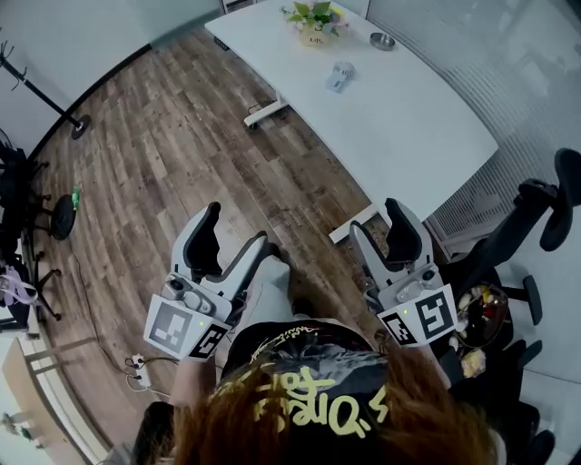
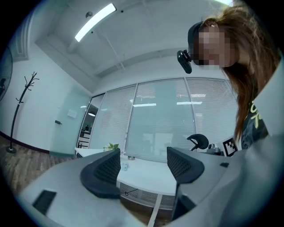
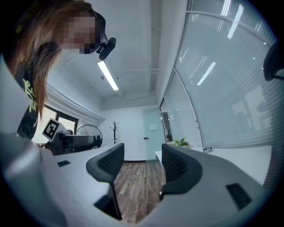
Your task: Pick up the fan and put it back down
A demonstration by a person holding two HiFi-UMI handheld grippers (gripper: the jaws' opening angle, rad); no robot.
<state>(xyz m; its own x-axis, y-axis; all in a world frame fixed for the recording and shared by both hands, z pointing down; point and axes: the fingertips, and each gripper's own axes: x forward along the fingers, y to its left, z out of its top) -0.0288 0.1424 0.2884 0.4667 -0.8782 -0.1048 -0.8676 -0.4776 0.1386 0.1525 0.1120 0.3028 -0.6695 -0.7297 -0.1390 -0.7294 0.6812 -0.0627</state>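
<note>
The fan [image 1: 339, 76] is a small, pale, flat-lying thing with no print large enough to read; its long axis runs away from the grippers, tipped slightly to the right, and which end is its head is too small to tell; it lies far ahead of both grippers, between their two lines and well apart from either; in the left gripper view it shows as a tiny pale shape [image 2: 125, 166] in the gap between the jaws, close to the left-hand one

It rests on a smooth white table [image 1: 408, 127] with a curved edge; beyond the fan from the grippers stand a potted plant [image 1: 313, 20], whose label is unreadable, and to its right a small round metal dish [image 1: 382, 41]

The left gripper [image 1: 231, 238] holds its jaws apart with nothing between them; its dark pads [image 2: 106, 170] are ribbed and rounded, set in pale grey plastic; the right gripper [image 1: 381, 232] also stands open and empty, with only floor showing between its textured pads [image 3: 108, 164]; each carries a marker cube [image 1: 172, 325] with black-and-white square patterns, no letters

Below both grippers lies a floor [image 1: 163, 154] of brown wood-grain planks; far off to the left gripper's left stands a thin black coat stand [image 1: 36, 91]
</note>
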